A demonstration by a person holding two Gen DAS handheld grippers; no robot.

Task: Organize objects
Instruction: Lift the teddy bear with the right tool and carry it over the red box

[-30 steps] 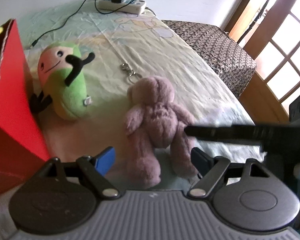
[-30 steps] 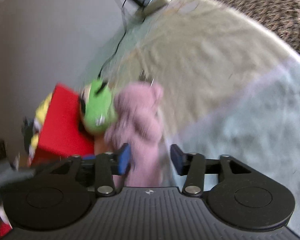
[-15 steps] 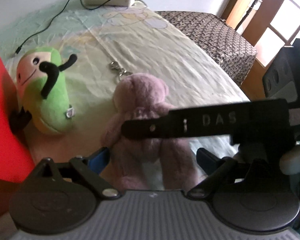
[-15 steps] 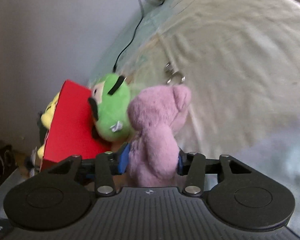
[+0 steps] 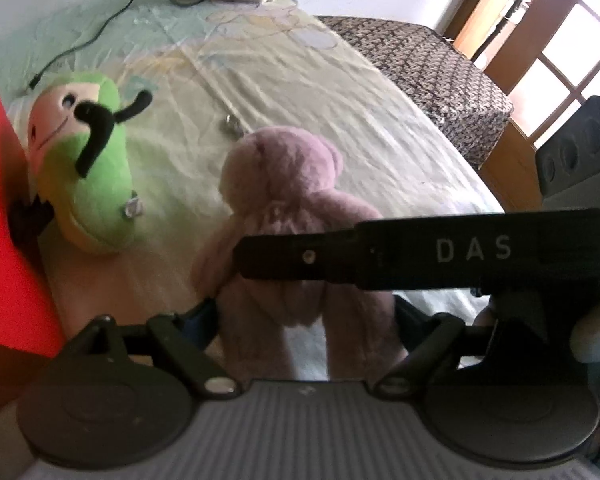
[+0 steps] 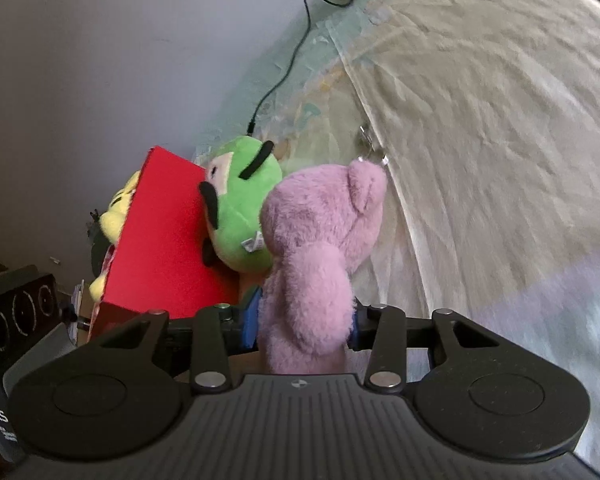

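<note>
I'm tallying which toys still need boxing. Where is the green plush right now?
The green plush lies on the bed sheet, leaning against the red box, at the left of the left wrist view, just left of the pink teddy bear.

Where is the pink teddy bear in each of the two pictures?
Left wrist view: the pink teddy bear sits in the lower middle, partly behind the right gripper's black finger.
Right wrist view: the pink teddy bear is at centre, squeezed in the right gripper.
Shared landmark: the green plush toy beside the bear.
</note>
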